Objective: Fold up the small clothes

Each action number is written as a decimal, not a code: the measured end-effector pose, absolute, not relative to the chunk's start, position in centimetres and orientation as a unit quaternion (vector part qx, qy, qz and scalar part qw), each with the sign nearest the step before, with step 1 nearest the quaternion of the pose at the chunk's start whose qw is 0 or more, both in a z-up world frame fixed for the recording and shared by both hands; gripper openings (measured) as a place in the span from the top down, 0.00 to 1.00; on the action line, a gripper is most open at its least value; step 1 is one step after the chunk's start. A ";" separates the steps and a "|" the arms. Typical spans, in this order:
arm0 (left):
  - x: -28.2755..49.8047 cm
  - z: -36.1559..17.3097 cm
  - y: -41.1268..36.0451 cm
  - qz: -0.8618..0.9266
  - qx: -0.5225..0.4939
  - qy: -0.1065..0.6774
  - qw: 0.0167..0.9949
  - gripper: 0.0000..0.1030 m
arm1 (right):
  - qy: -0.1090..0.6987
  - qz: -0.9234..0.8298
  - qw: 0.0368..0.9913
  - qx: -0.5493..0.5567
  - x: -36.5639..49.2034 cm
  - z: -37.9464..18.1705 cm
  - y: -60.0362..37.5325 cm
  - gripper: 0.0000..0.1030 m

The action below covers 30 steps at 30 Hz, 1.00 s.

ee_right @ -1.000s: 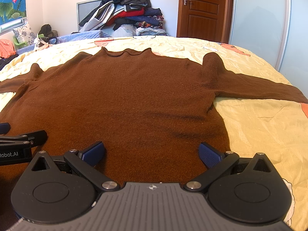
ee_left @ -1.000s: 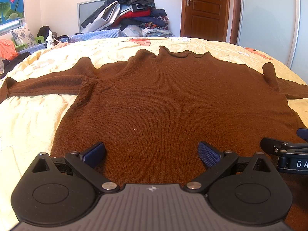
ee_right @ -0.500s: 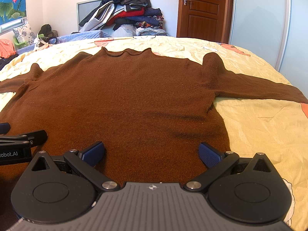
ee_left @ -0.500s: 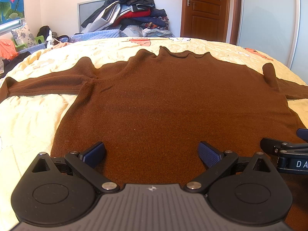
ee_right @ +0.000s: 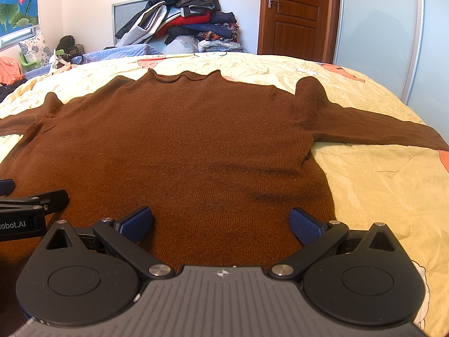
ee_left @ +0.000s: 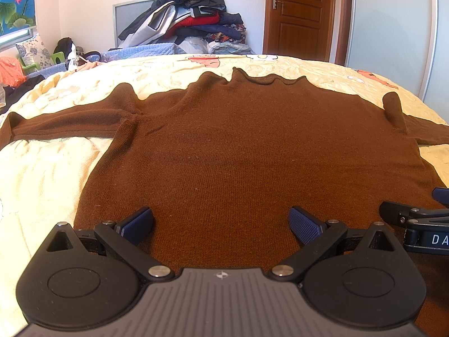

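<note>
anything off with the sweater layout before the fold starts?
Mostly fine: the brown sweater lies flat, sleeves spread on the yellow bedspread. Both shoulders bunch into small humps, at and, and the collar is wavy. Left gripper and right gripper are open.

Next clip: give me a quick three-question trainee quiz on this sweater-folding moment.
1. True or false: the left tongs grip the dark brown knitted sweater.
2. The sweater's sleeves lie: A) folded across the chest, B) stretched out sideways, C) tucked under.
3. Fill in: the sweater lies on a pale yellow ____.

Key: 1 false, both the left and right tongs are open above the hem; 2 B; 3 bedspread.
</note>
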State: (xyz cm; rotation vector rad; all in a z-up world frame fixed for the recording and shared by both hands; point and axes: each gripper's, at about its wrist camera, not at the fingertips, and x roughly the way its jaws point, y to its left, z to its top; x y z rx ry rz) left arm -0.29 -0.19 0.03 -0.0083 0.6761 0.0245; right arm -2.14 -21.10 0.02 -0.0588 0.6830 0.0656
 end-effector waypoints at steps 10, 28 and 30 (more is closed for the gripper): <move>-0.3 0.0 -0.2 0.012 -0.004 0.332 0.943 0.00 | 0.335 0.032 0.941 -0.029 -2.1 0.0 -21.1 0.00; -0.3 0.0 -0.2 0.012 -0.005 0.331 0.943 0.00 | 0.325 0.097 0.931 0.137 -1.0 3.9 -27.1 0.00; -0.3 0.0 -0.2 0.012 -0.004 0.331 0.943 0.00 | 0.283 0.109 0.917 0.260 -0.4 5.6 -32.5 0.00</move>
